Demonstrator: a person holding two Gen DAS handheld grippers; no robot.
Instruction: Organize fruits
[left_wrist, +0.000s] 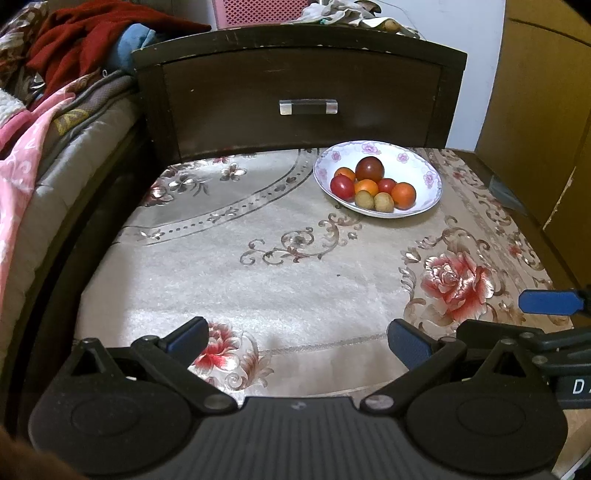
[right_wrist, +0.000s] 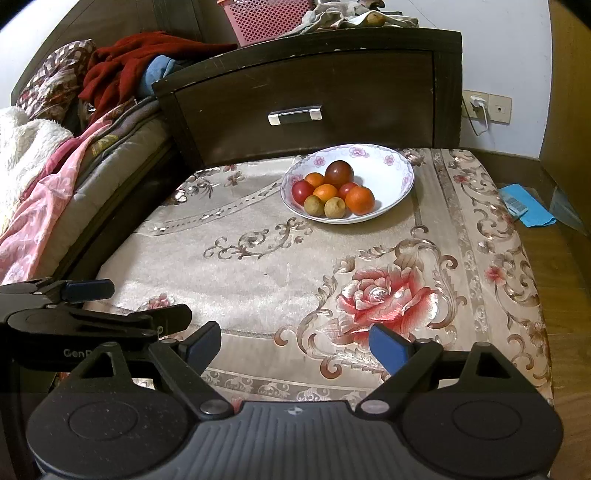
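A white floral bowl (left_wrist: 424, 166) (right_wrist: 391, 173) stands at the far side of a flower-patterned cloth (left_wrist: 258, 258) (right_wrist: 266, 258). It holds several small fruits: a dark red one (left_wrist: 369, 168) (right_wrist: 339, 172) on top, red ones, orange ones (left_wrist: 403, 195) (right_wrist: 359, 199) and two brownish ones (left_wrist: 383, 202) (right_wrist: 334, 207). My left gripper (left_wrist: 297, 341) is open and empty over the cloth's near edge. My right gripper (right_wrist: 295, 345) is open and empty, beside the left one. Both are well short of the bowl.
A dark wooden nightstand drawer (left_wrist: 306, 107) (right_wrist: 295, 114) rises right behind the bowl. A bed with blankets (left_wrist: 33, 155) (right_wrist: 44, 173) lies on the left. A blue packet (right_wrist: 524, 205) lies on the wooden floor at right. A wooden cabinet (left_wrist: 539, 110) stands right.
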